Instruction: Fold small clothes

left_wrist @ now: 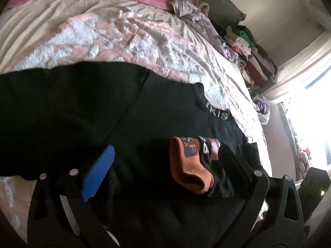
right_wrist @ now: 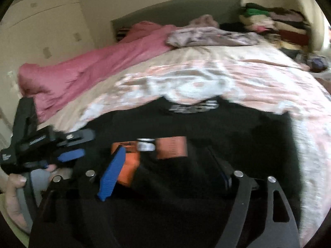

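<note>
Nearest you, your left gripper [left_wrist: 165, 165] has its fingers spread wide, the blue pad [left_wrist: 99, 173] on one side, with nothing clamped between them; they hang low over the black shirt [left_wrist: 82, 107]. Your right gripper [right_wrist: 165, 169] is spread wide the same way over the same garment, though that view is blurred by motion. In the right wrist view your left hand [right_wrist: 14, 196] grips the left gripper's handle at the bed's near edge. The black shirt lies spread flat on the near part of the bed, orange print [left_wrist: 188, 165] facing up, collar [left_wrist: 217, 112] pointing away from you. Beyond it comes the pink-and-white bedspread [left_wrist: 124, 41], then a pink blanket [right_wrist: 86, 66] along one side and a crumpled lilac garment [right_wrist: 206, 35] near the headboard [right_wrist: 175, 10]. A stack of folded clothes [right_wrist: 275, 22] sits farthest off.
</note>
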`<state>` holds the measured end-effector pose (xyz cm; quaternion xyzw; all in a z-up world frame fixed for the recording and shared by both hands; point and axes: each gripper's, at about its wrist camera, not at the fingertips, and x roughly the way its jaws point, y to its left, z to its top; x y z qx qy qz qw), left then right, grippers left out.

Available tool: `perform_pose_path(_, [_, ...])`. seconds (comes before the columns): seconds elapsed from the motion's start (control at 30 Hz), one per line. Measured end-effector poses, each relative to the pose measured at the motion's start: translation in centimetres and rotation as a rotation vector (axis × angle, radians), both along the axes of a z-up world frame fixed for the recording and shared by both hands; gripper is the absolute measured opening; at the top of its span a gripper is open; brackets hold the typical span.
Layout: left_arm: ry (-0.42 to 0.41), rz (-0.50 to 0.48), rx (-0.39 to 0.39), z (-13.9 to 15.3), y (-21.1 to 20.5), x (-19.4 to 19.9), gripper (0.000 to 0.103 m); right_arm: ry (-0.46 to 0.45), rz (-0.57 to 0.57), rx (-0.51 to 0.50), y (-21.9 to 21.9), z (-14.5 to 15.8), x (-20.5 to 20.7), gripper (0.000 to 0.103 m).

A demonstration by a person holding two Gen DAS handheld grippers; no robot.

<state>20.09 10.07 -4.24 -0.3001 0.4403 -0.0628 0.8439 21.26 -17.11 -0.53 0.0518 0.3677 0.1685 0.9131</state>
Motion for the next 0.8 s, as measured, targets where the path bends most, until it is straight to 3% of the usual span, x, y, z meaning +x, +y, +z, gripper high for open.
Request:
perform_pose_path(0.2, [0.059, -0.070, 0.024, -1.2, -3.1, 0.6, 0.067, -0.043, -0.159, -0.004, -6.1, 1.1, -0.7, 0.079])
perform_pose_path(0.37, [0.084, -0.066, 0.117, -1.8, -5.4, 1.6, 0.066, -0.045, -0.211, 0.073, -9.5, 1.5, -0.9, 0.079])
perform_pose_path(0.4, [0.080, -0.063, 0.136, -1.8, -5.8, 1.8, 0.055, -0.051, -0.220, 0.080, -10.0, 1.7, -0.9, 0.079])
perform_pose_path(0.43, [0.075, -0.065, 0.154, -1.8, -6.2, 1.9, 0.031, -0.058, -0.227, 0.085, -10.5, 1.9, -1.0, 0.079])
perform_pose_path(0.53, [0.041, -0.093, 0.193, -1.3, -7.1, 2.1, 0.007, -0.064, -0.248, 0.105, -11.9, 2.2, -0.9, 0.079])
perform_pose_path(0.6, [0.005, -0.117, 0.179, -0.4, -7.3, 2.0, 0.004, -0.064, -0.267, 0.122, -13.2, 2.2, -1.0, 0.079])
perform_pose_path(0.8, [-0.096, -0.100, 0.268, 2.8, -7.0, 0.8, 0.004, -0.048, -0.318, 0.126, -15.5, 1.7, -0.8, 0.079])
